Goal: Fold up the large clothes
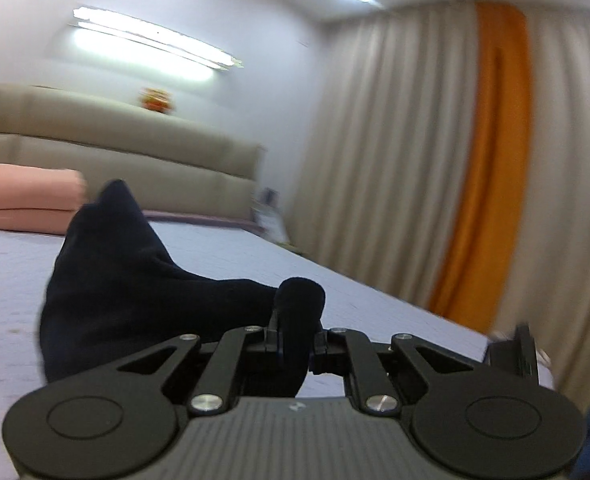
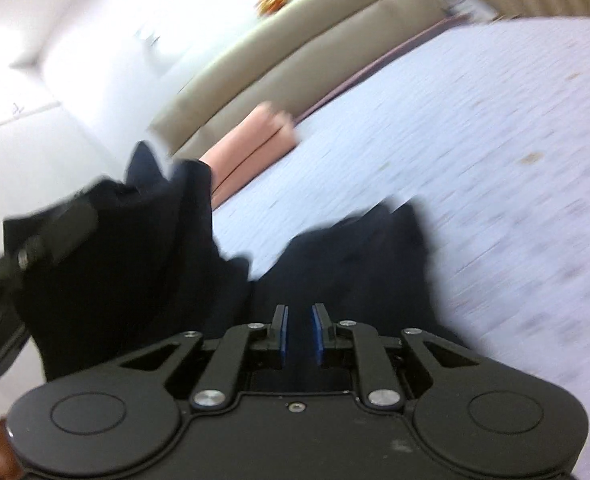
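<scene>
A dark navy garment (image 1: 127,280) rises in a peaked fold above the pale lilac bed (image 1: 215,256). My left gripper (image 1: 297,332) is shut on a bunched fold of this garment, which bulges out above the fingers. In the right wrist view the same garment (image 2: 143,248) hangs at left and spreads over the bed (image 2: 495,140) below the fingers. My right gripper (image 2: 300,330) has its blue pads a small gap apart, over dark cloth; nothing shows clamped between them. The left gripper's handle (image 2: 55,232) shows at far left, blurred.
A folded pink blanket (image 1: 23,200) lies by the beige padded headboard (image 1: 115,148). Cream and orange curtains (image 1: 487,160) hang to the right of the bed. The pink blanket (image 2: 251,148) and headboard (image 2: 295,32) also show in the right wrist view.
</scene>
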